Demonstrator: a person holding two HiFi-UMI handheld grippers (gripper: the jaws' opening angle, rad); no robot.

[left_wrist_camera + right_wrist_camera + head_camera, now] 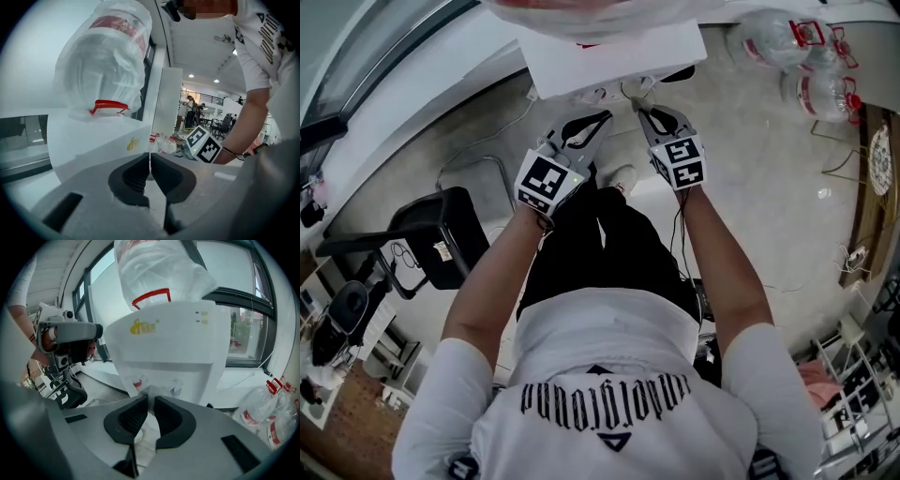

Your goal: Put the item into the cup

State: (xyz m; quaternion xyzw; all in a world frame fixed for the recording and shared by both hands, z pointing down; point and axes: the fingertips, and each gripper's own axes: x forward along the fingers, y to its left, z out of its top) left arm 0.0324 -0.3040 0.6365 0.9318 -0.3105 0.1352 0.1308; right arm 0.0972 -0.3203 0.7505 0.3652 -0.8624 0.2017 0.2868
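I stand at a white water dispenser (609, 52) with an upturned clear bottle (103, 61) on top. My right gripper (637, 105) is held up just in front of the dispenser. In the right gripper view the right gripper (151, 401) is shut on a white paper cup (146, 423), below the red tap (137, 383) and blue tap (176, 390). My left gripper (602, 117) is beside it, and the left gripper (150, 161) is shut on a thin white item (150, 158) seen edge-on. What the item is cannot be made out.
Several empty water bottles (806, 56) lie on the floor to the right of the dispenser. A black chair (441, 234) stands at my left. Wooden boards (872, 187) lean at the far right. Cables run across the grey floor (769, 187).
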